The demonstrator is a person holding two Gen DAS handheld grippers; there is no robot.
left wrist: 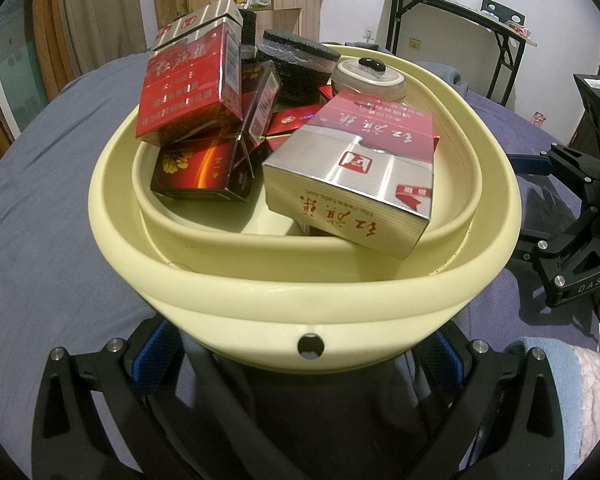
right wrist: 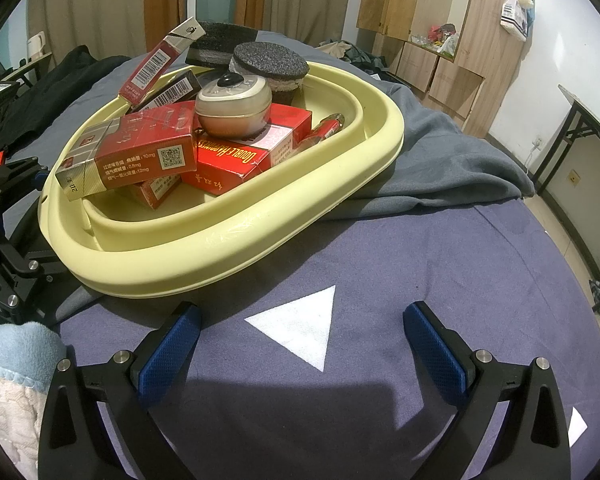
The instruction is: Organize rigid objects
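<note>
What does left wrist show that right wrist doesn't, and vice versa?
Left wrist only: small round hole in the pale yellow plastic basin's near wall, and the right gripper off to the side. Right wrist only: white triangle patch on the purple bedsheet, between that gripper's open blue pads. Both: the basin piled with red cigarette boxes, plus a round cream jar.

left claw (left wrist: 304,356) fingertips hidden under the cream basin (left wrist: 300,280), small red bottle (right wrist: 326,128) label too small to read
</note>
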